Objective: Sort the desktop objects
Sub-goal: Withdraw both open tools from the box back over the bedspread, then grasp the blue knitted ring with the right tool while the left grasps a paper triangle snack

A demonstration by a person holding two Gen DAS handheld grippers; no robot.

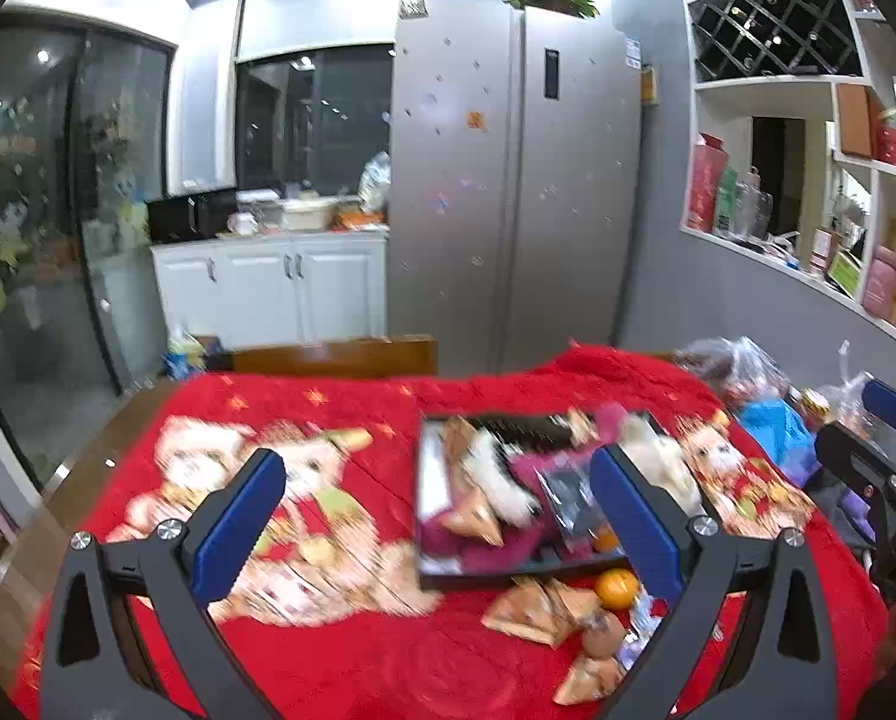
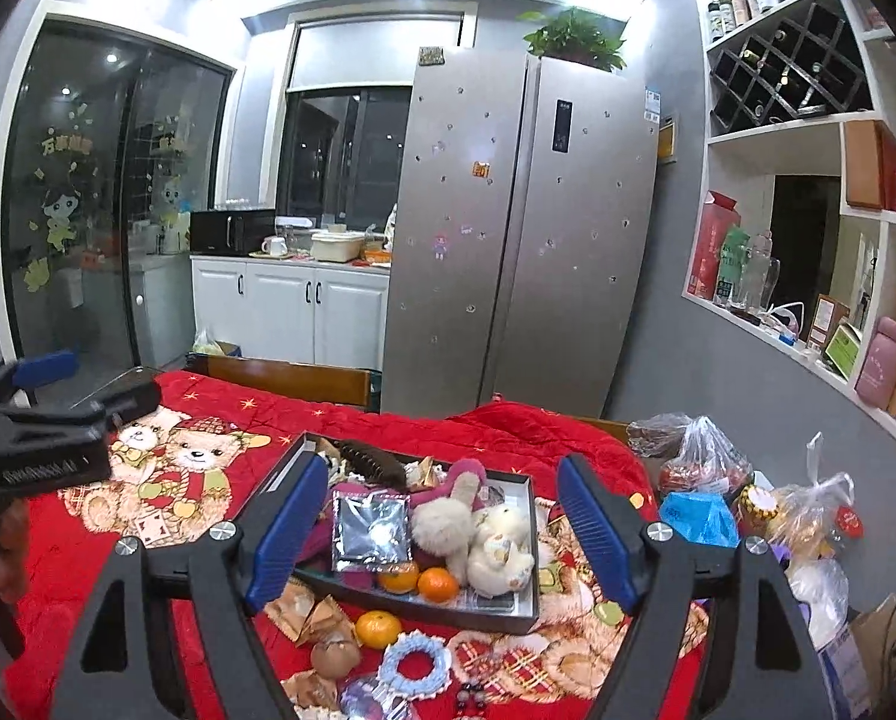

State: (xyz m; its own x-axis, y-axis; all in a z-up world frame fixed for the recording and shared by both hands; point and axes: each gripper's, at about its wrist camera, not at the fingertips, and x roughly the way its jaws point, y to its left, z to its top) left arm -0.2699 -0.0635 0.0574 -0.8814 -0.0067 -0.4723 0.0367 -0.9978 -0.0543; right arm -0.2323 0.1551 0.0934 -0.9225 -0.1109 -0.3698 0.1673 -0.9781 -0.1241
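Black tray (image 2: 511, 615) heaped with plush toys (image 2: 478, 531) and oranges on red bear blanket (image 2: 387, 420), loose orange (image 2: 378, 629) just before the tray, right hand-held gripper (image 2: 444, 531) and left hand-held gripper (image 1: 438, 516) both spread wide, empty, above the tray.

2 oranges (image 2: 419, 581) lie in the tray (image 2: 511, 613), 1 orange (image 2: 377, 629) before it.

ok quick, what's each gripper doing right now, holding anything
Left gripper: open, holding nothing.
Right gripper: open, holding nothing.
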